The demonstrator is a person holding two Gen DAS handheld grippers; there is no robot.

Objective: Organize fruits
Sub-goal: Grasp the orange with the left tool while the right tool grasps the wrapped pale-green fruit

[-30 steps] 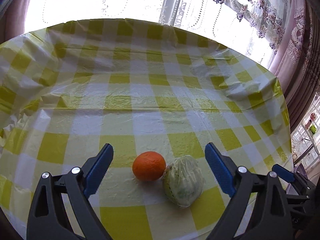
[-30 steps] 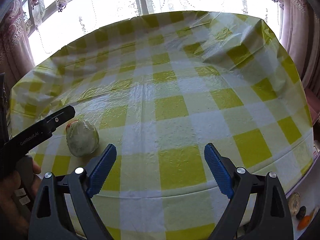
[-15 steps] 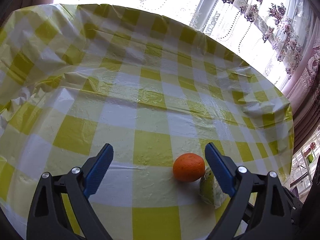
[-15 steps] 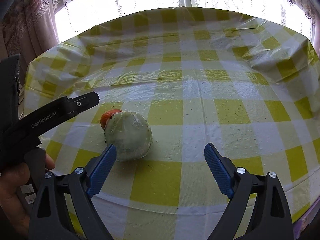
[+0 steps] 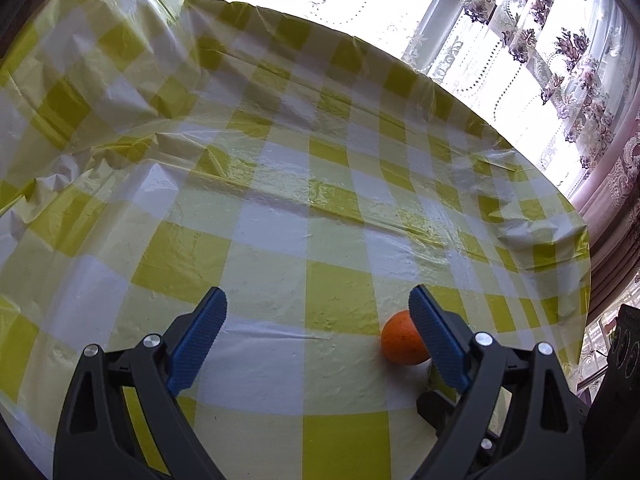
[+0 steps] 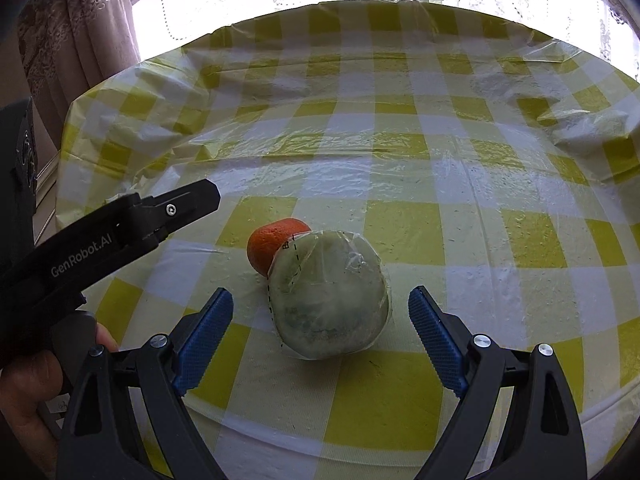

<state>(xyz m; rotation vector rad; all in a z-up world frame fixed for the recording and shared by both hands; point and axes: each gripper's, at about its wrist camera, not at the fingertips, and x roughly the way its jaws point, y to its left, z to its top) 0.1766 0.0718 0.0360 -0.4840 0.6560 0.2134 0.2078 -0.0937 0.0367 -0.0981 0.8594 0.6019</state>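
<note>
We see a round table under a crinkled yellow-and-white checked plastic cloth [image 6: 400, 220] that fills most of both views, with bright windows and floral lace curtains [image 5: 560, 40] along the top edge.

In the right wrist view, a pale green round fruit wrapped in clear plastic film [image 6: 330, 294] lies in the lower middle of the frame. Touching its upper left side is a small round orange [image 6: 268, 246], half hidden behind it.

The right gripper [image 6: 320, 320], black with blue ribbed pads [image 6: 206, 332], reaches in from the bottom of its frame. Its jaws stand wide apart and hold nothing. The wrapped fruit lies between the two tips, just ahead of them, with a gap on either side.

The left gripper [image 5: 318, 324] is likewise spread wide and holds nothing. It hangs above bare cloth, tilted down toward the table. In its own view the orange [image 5: 400, 344] sits at the lower right, partly covered by the right-hand pad [image 5: 436, 340]; we cannot tell whether they touch. In the right wrist view this gripper enters from the left edge as a dark arm lettered "GenRobot.AI", its tip just left of the orange and apart from it. The person's hand [image 6: 28, 384] grips its handle at the lower left corner.
</note>
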